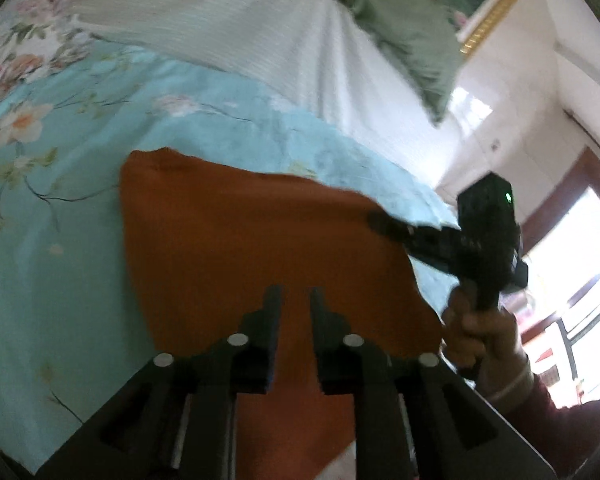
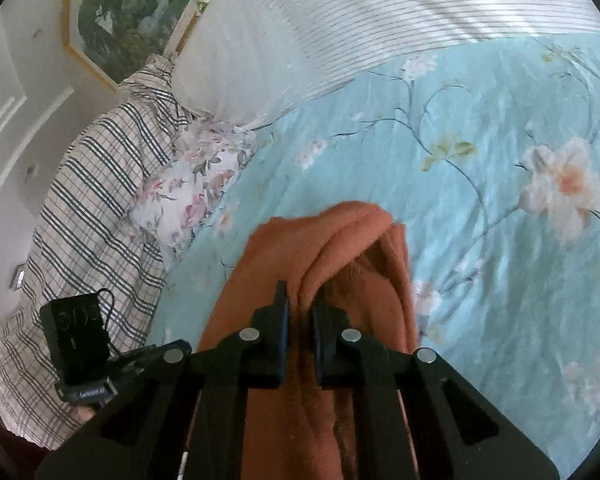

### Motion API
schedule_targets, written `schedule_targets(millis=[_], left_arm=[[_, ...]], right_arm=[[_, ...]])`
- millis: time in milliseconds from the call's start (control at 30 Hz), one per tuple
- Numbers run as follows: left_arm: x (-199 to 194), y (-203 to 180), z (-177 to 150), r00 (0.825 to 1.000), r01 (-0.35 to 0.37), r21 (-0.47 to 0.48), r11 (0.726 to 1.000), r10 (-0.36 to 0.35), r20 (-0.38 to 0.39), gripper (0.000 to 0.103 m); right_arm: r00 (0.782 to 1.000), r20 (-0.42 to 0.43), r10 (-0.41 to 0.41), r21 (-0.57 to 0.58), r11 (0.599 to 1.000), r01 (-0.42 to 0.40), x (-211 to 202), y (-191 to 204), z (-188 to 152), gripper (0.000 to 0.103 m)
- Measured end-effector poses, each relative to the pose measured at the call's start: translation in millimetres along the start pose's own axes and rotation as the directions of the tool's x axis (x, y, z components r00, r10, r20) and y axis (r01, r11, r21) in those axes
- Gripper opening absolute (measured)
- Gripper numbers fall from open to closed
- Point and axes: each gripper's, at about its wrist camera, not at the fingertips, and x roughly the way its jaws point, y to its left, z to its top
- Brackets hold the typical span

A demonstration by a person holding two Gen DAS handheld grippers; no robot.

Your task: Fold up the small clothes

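An orange garment (image 1: 260, 248) hangs stretched above a light blue floral bedspread (image 1: 52, 240). My left gripper (image 1: 296, 300) is shut on its near edge, fabric pinched between the fingers. My right gripper shows in the left wrist view at the right (image 1: 380, 220), clamped on the garment's far corner. In the right wrist view, my right gripper (image 2: 300, 312) is shut on the orange garment (image 2: 340, 248), which bunches in folds ahead of the fingers. The left gripper's body (image 2: 76, 340) shows at the lower left there.
A white striped pillow (image 1: 260, 32) and a green cushion (image 1: 404, 28) lie at the bed's head. A plaid blanket (image 2: 84, 208) and a floral pillow (image 2: 192, 184) lie at the left in the right wrist view. A framed picture (image 2: 128, 12) hangs on the wall.
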Motion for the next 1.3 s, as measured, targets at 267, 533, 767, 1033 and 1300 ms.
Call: schedule_targets(millis=[267, 533, 767, 1033, 1300], left_arm=[[42.2, 5.9, -41.4, 0.989, -0.1, -0.007, 0.995, 0.099, -0.11, 0.011], [48.1, 5.4, -47.2, 0.99, -0.119, -0.035, 0.992, 0.116, -0.078, 0.01], [47.7, 7.6, -47.8, 0.991, -0.115, -0.054, 0.992, 0.11, -0.076, 0.01], [51.5, 7.8, -44.0, 0.992, -0.105, -0.085, 0.991, 0.098, -0.081, 0.01], [55.6, 3.1, -40.4, 0.991, -0.094, -0.087, 0.992, 0.085, -0.099, 0.01]], right_arm=[[0.995, -0.05, -0.09, 0.077, 0.993, 0.094, 31.7, -43.2, -24.2, 0.011], [0.987, -0.052, -0.154, 0.095, 0.983, 0.158, 18.6, -32.7, -19.1, 0.015], [0.997, -0.002, -0.074, -0.044, 0.996, 0.074, 12.6, 40.6, -7.9, 0.019], [0.985, -0.058, -0.163, 0.076, 0.983, 0.167, 58.6, -13.3, -11.9, 0.0], [0.987, -0.017, -0.158, 0.126, 0.979, 0.159, 40.2, -15.6, -18.7, 0.0]])
